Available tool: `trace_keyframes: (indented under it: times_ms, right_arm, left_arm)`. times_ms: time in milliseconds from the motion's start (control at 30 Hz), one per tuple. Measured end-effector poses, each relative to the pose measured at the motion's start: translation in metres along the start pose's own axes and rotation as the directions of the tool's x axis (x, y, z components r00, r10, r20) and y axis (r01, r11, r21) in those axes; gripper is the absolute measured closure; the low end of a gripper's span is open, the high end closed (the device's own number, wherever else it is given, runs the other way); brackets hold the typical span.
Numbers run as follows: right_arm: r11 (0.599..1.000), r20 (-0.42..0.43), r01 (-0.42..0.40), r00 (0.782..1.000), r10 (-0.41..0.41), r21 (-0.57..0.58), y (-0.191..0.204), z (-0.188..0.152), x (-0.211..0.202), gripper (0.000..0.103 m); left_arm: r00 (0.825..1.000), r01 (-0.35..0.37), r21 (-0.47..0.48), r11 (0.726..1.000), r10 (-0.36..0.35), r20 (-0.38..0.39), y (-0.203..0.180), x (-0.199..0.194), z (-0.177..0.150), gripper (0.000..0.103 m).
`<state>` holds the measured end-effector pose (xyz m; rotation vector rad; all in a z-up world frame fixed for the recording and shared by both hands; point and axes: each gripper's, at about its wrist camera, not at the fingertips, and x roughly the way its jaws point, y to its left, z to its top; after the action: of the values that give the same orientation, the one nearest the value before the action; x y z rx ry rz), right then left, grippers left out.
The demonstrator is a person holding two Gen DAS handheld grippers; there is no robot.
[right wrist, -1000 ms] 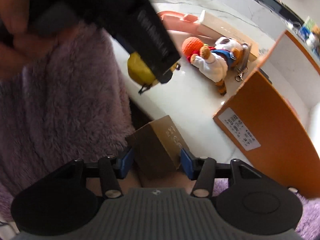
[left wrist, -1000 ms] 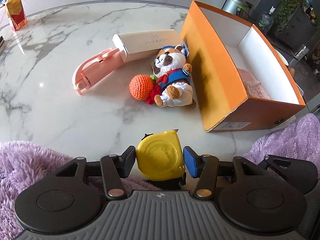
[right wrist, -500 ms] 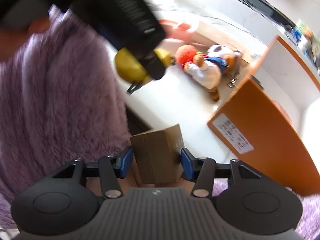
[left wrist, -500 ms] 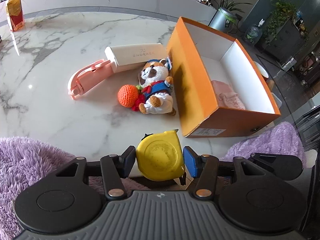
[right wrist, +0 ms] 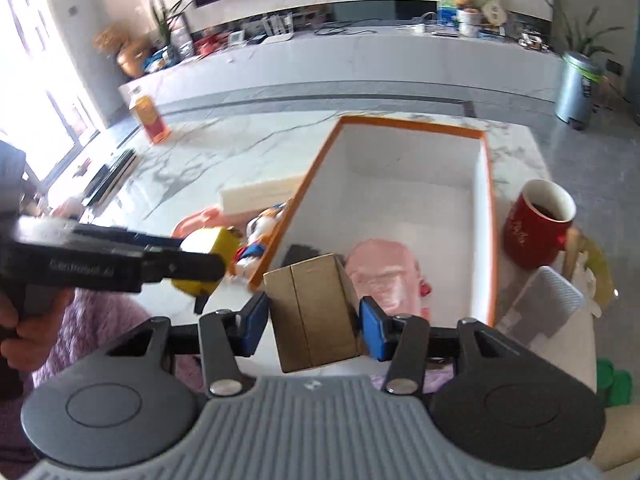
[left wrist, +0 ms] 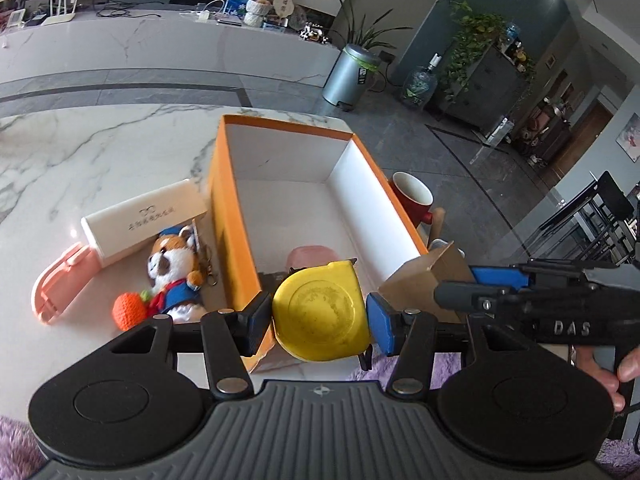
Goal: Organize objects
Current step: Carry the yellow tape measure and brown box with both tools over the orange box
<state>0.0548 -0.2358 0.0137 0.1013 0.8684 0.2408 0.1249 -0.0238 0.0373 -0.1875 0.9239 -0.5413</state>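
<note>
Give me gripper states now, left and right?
Left gripper: closed on the yellow tape measure.
Right gripper: closed on the small cardboard box.

bright daylight floods in from a blown-out window (right wrist: 24, 92) far left of the right gripper. that view is softly motion-blurred; the left view is sharp. both bend strongly at their fisheye edges.

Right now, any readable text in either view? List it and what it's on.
"DAS": on the body of the right gripper, seen from the left wrist.
White case: a glasses logo over a line of print, too small to read.
Left gripper: white lettering on its body, blurred.
Red mug: faint script, unreadable.
Juice carton: label blurred.
</note>
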Motion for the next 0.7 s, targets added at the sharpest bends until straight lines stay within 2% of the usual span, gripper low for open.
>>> trace_keyframes:
  times_ms: [100, 267, 467, 700]
  right_arm:
    - [0.992, 0.006, 0.080, 0.997, -0.081, 0.095, -0.032, 0.014, 0.014, 0.051]
    - [0.975, -0.074, 0.135, 0.990, -0.124, 0.178, -0.064, 0.019, 0.054, 0.052]
    - [0.971, -0.167, 0.202, 0.969, -0.180, 0.128, -0.064, 0.008, 0.087, 0.052]
    - [0.958, -0.233, 0.275, 0.940, -0.250, 0.083, -0.053, 0.007, 0.100, 0.053]
  left_arm:
    - [0.999, 0.036, 0.004, 0.999, -0.036, -0.018, -0.005, 0.025, 0.016, 0.042]
    - [0.994, 0.083, -0.010, 0.996, -0.084, -0.073, -0.005, 0.072, 0.036, 0.042]
    - [0.982, 0.118, -0.022, 0.993, -0.120, -0.143, -0.003, 0.116, 0.041, 0.042]
    - [0.969, 0.156, -0.045, 0.987, -0.162, -0.185, 0.006, 0.132, 0.036, 0.042]
